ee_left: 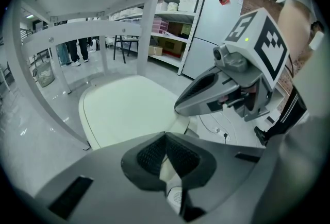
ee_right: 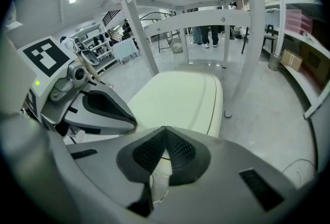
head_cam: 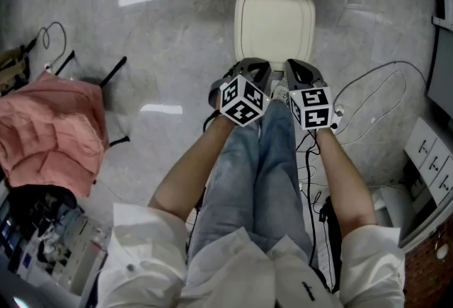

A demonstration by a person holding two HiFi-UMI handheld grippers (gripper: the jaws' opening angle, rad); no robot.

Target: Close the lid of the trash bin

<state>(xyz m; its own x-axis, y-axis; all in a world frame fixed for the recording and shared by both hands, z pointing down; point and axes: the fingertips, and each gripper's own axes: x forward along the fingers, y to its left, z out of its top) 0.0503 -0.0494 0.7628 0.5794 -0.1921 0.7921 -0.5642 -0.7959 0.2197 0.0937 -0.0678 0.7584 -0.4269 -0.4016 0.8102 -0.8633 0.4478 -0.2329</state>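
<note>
Cream lid (head_cam: 274,20), seemingly down flat. Left hand-held gripper (ee_left: 166,136), right hand-held gripper (ee_right: 165,129): pinched closed, empty. Press front edge evenly to seat.

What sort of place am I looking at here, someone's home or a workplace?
Most likely a lab or workshop-like workroom, not a home: open shelves stacked with boxes, and loose cables trailing over the polished stone floor.

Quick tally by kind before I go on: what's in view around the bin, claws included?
Trash bin: 1
Claws: 2, the left claw and the right claw
Pink cloth: 1
Total: 4
</note>
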